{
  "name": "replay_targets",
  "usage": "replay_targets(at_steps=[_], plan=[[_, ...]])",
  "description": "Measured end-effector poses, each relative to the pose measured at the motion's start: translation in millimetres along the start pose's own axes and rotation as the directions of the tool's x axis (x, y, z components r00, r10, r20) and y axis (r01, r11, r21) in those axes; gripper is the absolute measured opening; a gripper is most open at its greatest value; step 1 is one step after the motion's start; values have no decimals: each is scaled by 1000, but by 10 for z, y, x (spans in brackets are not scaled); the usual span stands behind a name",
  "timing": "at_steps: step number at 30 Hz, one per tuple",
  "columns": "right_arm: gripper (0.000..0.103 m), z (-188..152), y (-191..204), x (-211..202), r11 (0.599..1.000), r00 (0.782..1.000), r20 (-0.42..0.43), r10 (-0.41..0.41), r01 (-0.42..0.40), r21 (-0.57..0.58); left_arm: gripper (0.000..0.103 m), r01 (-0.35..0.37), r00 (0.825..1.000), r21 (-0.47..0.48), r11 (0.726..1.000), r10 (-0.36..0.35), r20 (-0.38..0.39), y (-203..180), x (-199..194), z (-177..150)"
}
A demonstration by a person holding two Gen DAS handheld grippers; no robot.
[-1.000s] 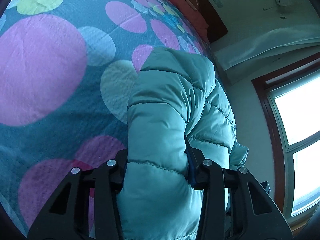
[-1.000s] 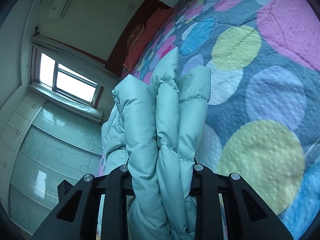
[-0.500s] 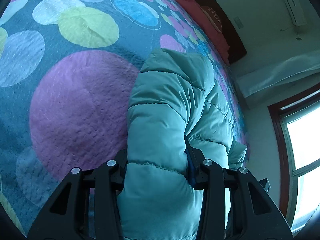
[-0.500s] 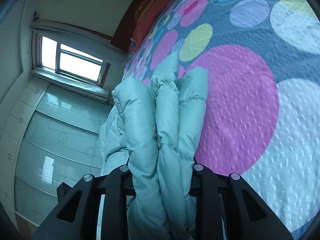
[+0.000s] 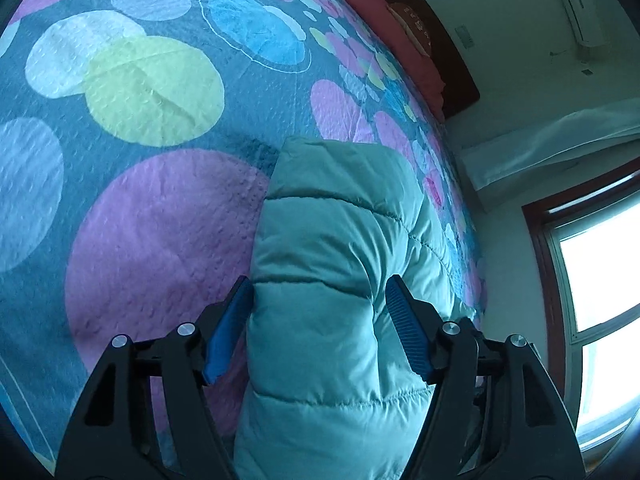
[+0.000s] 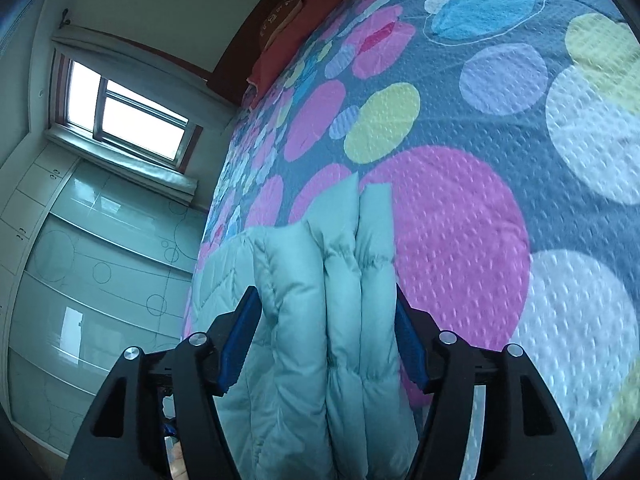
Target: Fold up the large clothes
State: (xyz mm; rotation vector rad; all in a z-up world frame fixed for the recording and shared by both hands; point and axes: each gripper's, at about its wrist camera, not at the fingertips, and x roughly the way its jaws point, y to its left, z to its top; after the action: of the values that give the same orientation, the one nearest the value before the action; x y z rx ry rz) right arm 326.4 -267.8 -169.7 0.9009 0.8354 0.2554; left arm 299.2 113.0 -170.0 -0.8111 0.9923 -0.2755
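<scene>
A teal quilted puffer jacket point(image 5: 332, 280) lies folded in thick layers on the dotted bedspread point(image 5: 152, 92). My left gripper point(image 5: 320, 320) is open, its blue pads point(image 5: 404, 320) standing apart on both sides of the jacket's bulk. In the right wrist view the jacket point(image 6: 332, 300) shows as several stacked padded layers. My right gripper point(image 6: 328, 332) is open too, with its pads point(image 6: 240, 336) spread on either side of the layers. The jacket rests on the bed between both pairs of fingers.
The bedspread point(image 6: 460, 220) is blue with pink, yellow and white circles. A red pillow point(image 5: 384, 36) lies against the dark headboard. A window point(image 6: 124, 116) and pale glass wardrobe doors point(image 6: 92, 280) stand beyond the bed's edge.
Both grippers have opened and let go of the jacket they held clamped. The jacket has come down onto the bedspread, and both cameras have tilted toward the bed.
</scene>
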Motion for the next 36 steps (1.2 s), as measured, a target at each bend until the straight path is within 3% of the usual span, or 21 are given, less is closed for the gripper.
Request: replay_targets(at_steps=[3,4,5,11,15,19,20,22,29,36], plan=[[60,87,-134,109,999,1000,-16,3,-3,50,58,-39,999,21,999,40,-21,-17,163,60],[42,86,-180,140,998,1000,-26,-2,3,59,54,-49,998,27,998,50,-23,-20,200,79],[32,64,-231,152,998,999,-34,-9,11,66,52,-53,998,30,998,53,-20,-32,232,94],[27,120,-309,297,996,999,-51,-19,24,81,48,-96,995,75,993,97,-10,-105,330,131],[33,61,-257,169,998,999,-48,-12,15,64,50,-96,995,96,991,97,-6,-122,229,94],[61,-90,-204,-62,999,999,-43,0,2,37,64,-104,995,107,989,105,-2,-126,63,-29],[63,-145,-195,-119,999,999,-47,7,-5,33,64,-97,995,106,990,98,-5,-115,13,-73],[64,-285,-187,-220,1000,997,-72,21,-19,25,70,-85,996,99,991,86,-11,-75,-81,-161],[68,-810,-228,-432,999,994,-102,33,-30,32,76,-54,998,80,995,56,-20,35,-356,-570],[68,-991,-303,-514,996,993,-94,66,-60,70,76,1,998,23,1000,0,-60,119,-334,-823]])
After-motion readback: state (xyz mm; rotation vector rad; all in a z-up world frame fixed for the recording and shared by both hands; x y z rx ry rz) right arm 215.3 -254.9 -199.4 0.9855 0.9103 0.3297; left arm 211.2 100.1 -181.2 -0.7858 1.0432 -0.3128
